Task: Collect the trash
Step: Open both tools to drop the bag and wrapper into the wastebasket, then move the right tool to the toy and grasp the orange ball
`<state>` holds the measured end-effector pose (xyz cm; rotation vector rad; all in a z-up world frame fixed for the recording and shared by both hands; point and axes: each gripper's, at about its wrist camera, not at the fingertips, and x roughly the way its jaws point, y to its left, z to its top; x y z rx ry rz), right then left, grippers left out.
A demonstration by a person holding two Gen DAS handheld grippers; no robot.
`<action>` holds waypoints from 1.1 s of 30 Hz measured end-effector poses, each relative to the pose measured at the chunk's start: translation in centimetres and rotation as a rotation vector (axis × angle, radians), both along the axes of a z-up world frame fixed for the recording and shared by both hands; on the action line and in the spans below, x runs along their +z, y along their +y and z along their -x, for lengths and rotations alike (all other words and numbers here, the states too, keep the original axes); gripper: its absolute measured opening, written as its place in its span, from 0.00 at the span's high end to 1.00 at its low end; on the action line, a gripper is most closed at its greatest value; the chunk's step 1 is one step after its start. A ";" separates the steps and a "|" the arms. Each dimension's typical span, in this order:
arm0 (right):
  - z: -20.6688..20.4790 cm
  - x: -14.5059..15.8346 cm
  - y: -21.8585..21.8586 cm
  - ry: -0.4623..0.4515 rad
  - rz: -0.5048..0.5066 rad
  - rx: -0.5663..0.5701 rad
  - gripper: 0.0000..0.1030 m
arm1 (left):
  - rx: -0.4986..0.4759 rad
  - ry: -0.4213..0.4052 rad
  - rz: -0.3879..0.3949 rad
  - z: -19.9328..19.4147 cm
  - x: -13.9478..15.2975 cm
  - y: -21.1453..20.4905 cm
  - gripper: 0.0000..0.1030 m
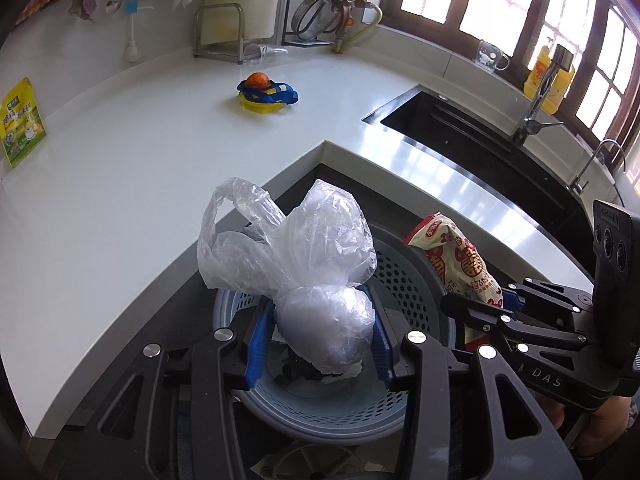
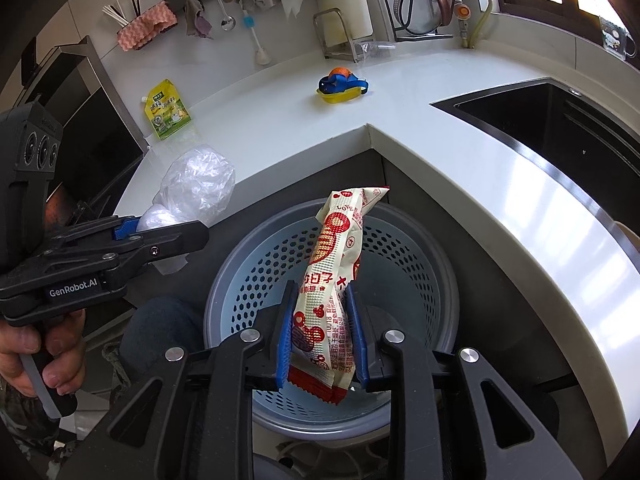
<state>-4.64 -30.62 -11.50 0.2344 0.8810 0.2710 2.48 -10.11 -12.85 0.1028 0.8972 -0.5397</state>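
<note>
My left gripper [image 1: 318,342] clamps a crumpled clear plastic bag [image 1: 304,264], my right gripper [image 2: 320,344] a red-and-cream snack wrapper [image 2: 332,292], both above the perforated blue-grey bin [image 2: 424,264]

Basket [image 1: 404,280] bottom hidden behind plastic bag [image 1: 320,280]

Clear plastic bag [image 1: 304,264], crumpled and knotted, bulging at base, loose handles upward; clamped between blue fingers [image 1: 258,344] over perforated grey-blue bin [image 1: 404,280]. Cream-and-red snack wrapper [image 2: 332,292], creased, standing upright, pinched between blue fingers [image 2: 286,340] above same bin [image 2: 256,264]. Scraps lie at bin bottom.
</note>
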 end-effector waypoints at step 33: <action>-15.3 7.6 0.3 -0.181 0.052 0.056 0.54 | 0.140 -0.044 0.049 -7.3 2.7 4.5 0.36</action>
